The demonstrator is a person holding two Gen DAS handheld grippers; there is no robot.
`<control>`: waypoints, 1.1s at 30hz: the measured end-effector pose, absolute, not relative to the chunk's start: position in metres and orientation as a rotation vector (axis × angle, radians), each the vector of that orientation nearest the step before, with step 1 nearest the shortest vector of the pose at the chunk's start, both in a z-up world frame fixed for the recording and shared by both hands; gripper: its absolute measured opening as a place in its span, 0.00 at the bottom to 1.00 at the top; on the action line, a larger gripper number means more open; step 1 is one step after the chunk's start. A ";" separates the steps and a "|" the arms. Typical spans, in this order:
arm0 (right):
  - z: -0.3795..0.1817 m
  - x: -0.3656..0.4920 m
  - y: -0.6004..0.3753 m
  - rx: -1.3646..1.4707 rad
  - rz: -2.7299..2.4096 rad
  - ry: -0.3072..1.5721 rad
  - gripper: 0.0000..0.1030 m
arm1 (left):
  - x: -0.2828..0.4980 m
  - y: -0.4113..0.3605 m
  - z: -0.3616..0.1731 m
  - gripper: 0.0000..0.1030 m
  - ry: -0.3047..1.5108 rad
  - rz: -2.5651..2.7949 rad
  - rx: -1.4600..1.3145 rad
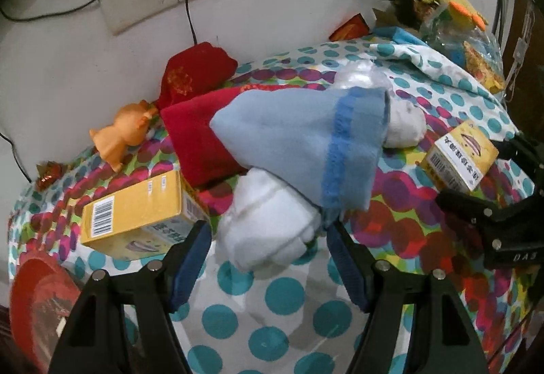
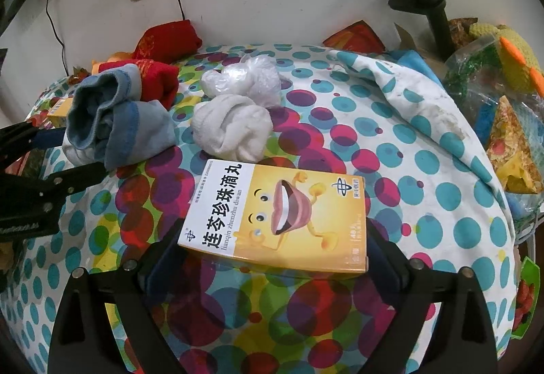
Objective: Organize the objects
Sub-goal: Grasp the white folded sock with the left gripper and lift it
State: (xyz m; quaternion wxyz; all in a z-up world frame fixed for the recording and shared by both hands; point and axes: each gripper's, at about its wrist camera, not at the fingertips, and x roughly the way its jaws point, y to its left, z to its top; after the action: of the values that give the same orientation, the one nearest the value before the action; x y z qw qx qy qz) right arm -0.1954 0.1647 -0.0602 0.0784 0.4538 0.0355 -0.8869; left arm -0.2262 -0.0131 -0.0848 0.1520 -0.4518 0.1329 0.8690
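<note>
Handling differs by item here. The yellow medicine box (image 2: 277, 217) lies flat on the dotted surface (image 2: 425, 170) between the right gripper (image 2: 272, 258) jaws, which stand apart, not visibly pressing it; it looks light, stiff, a little slick, best pinched across its 2 long edges. Beyond that box sit a white sock ball (image 2: 231, 127) and a crumpled plastic bag (image 2: 244, 78). Left of the box, the left gripper (image 1: 268, 255) jaws are spread around a white-and-blue sock bundle (image 1: 299, 156): soft, compressible, best squeezed mid-roll.
</note>
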 end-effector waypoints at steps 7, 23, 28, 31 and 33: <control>-0.061 -0.196 0.165 1.360 -2.656 0.111 0.92 | -0.224 -0.012 -0.089 0.69 0.398 2.514 -1.313; -0.061 -0.197 0.165 1.360 -2.658 0.109 0.93 | -0.206 -0.019 -0.088 0.45 0.362 2.546 -1.346; -0.061 -0.197 0.164 1.360 -2.658 0.108 0.93 | -0.196 -0.018 -0.088 0.45 0.365 2.559 -1.341; -0.061 -0.197 0.165 1.360 -2.658 0.110 0.93 | -0.190 -0.018 -0.088 0.45 0.353 2.564 -1.340; -0.061 -0.197 0.165 1.360 -2.658 0.110 0.93 | -0.186 -0.018 -0.087 0.45 0.332 2.553 -1.341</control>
State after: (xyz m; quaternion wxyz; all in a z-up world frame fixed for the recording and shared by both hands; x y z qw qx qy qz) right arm -0.1974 0.1647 -0.0614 0.0770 0.4539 0.0368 -0.8870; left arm -0.1864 -0.0176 -0.0873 0.1192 -0.4587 0.1135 0.8732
